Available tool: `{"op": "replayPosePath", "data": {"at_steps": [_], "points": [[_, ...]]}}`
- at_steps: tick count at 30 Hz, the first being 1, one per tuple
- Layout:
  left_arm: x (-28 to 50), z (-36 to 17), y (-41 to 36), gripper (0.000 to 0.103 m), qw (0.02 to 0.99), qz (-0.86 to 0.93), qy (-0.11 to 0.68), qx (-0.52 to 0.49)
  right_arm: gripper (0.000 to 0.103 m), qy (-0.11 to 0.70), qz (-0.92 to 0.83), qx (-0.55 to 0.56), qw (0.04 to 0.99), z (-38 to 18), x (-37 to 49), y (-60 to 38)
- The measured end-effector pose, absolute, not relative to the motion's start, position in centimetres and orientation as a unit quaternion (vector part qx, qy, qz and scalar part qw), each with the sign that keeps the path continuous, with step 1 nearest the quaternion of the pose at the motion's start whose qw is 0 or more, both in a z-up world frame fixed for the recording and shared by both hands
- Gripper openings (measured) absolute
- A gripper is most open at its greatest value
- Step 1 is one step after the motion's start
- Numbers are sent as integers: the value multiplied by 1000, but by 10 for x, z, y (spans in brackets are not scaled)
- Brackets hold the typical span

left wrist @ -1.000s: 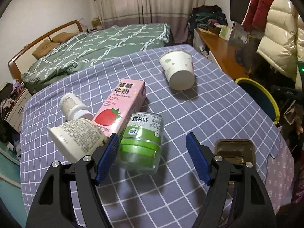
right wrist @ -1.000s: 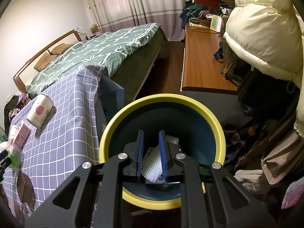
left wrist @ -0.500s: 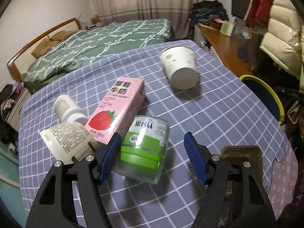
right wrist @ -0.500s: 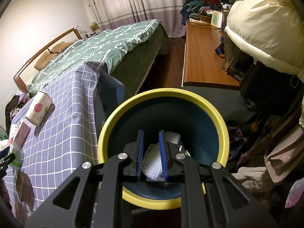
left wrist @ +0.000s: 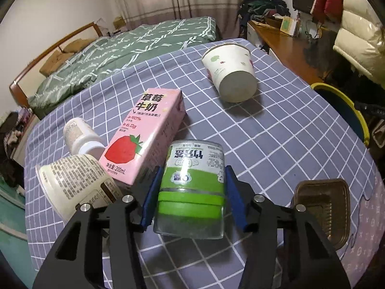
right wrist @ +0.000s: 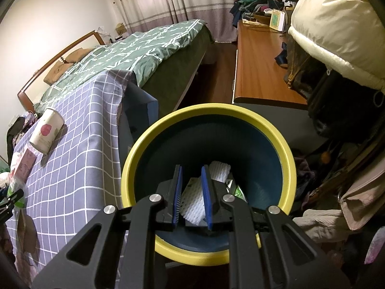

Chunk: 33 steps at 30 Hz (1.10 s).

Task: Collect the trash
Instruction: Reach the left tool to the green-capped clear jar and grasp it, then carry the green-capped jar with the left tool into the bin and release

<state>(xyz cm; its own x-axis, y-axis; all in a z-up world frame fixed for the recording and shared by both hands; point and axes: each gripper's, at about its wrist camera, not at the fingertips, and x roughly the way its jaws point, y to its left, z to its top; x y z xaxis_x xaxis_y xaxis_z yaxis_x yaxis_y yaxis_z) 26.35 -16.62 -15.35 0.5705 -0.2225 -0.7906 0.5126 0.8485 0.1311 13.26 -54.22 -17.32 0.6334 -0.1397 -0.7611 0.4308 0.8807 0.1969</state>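
My left gripper (left wrist: 191, 192) is shut on a clear jar with a green label (left wrist: 192, 187) that lies on the checked tablecloth (left wrist: 276, 149). A pink strawberry milk carton (left wrist: 144, 134), a white paper cup (left wrist: 231, 72), a cream tub (left wrist: 72, 187) and a small white bottle (left wrist: 79, 137) lie around it. My right gripper (right wrist: 192, 192) hovers over the yellow-rimmed blue trash bin (right wrist: 284, 159), its jaws a narrow gap apart with nothing between them. White foam netting (right wrist: 195, 202) lies in the bin below.
A brown plastic tray (left wrist: 322, 204) sits at the table's near right edge. The bin also shows past the table's right edge in the left wrist view (left wrist: 346, 106). A wooden desk (right wrist: 259, 72), a bed (right wrist: 134, 55) and hanging coats (right wrist: 336, 29) surround the bin.
My left gripper has moved forward and closed its jaws onto the green-label jar. My right gripper has stayed over the bin.
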Motion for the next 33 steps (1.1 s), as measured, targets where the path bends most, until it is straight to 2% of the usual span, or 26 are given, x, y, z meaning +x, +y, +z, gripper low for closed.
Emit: {"op": "replayPosePath", "data": {"at_steps": [7,13,22,33], "points": [[254,-141,-170,51,871,-220,411,156,16,381,-157,190,891,-165,121,-545],[233,-100,-196,50,878,-252,378,154,16,366,-158,203,894,-159,104,-553],[201,-70,-307,50,844,-360,355,178,16,355,-183,223,889,-161,61,-578],[187,-97,-448,50,791,-436,385,189,16,349,-207,239,882,-170,14,-600]]}}
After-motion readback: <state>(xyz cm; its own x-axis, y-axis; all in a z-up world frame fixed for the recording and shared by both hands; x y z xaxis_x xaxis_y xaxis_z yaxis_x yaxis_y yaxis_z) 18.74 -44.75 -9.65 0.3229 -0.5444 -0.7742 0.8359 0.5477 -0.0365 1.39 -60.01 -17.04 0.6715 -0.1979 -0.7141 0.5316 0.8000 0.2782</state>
